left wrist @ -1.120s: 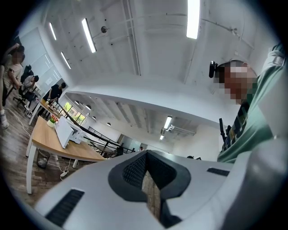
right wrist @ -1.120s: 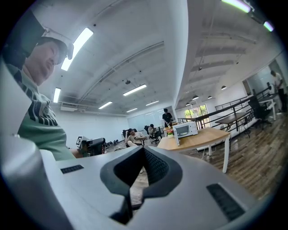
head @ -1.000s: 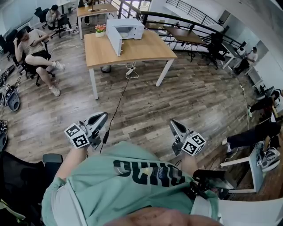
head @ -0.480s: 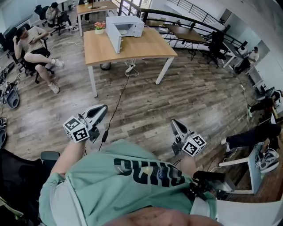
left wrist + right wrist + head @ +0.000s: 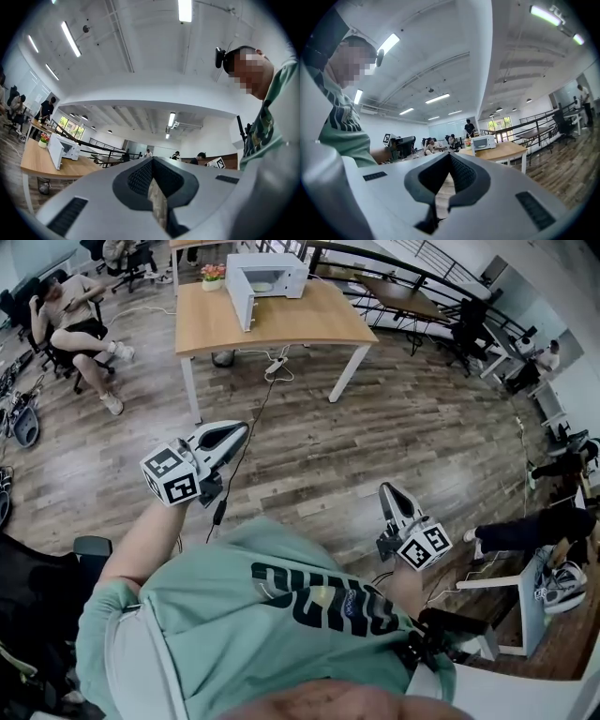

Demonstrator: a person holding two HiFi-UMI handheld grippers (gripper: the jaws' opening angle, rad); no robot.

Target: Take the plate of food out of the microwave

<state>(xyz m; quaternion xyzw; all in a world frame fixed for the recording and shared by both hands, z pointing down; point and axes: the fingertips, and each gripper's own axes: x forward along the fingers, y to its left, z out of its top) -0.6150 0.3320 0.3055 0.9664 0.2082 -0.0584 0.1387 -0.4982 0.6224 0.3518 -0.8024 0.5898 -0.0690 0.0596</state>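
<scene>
Head view: plate (image 5: 264, 284) sits inside the microwave (image 5: 279, 274), only just made out as a pale disc in the cavity; the food on it is too small to tell. Door (image 5: 240, 302) is swung wide to the left and sticks out toward the middle of the tabletop. The oven stands at the far edge of the wooden table (image 5: 300, 326), left of centre, with bare board in front of it and to its right, all the way to the near edge. A flower pot (image 5: 213, 274) stands just beside it on the left, near the far left corner.

A black railing (image 5: 394, 268) runs behind the table. A cable (image 5: 246, 442) drops from the near edge and trails over the plank floor (image 5: 375, 418) toward the person's left side. A seated person (image 5: 73, 322) is off to the left, well apart from the table. A wide stretch of open floor lies between the table and both grippers.

Left gripper (image 5: 234, 433) is raised, pointing roughly at the table, jaws pressed together on nothing. Right gripper (image 5: 385, 489) hangs lower at the hip, jaws likewise clenched and empty. Both are far from the microwave.
</scene>
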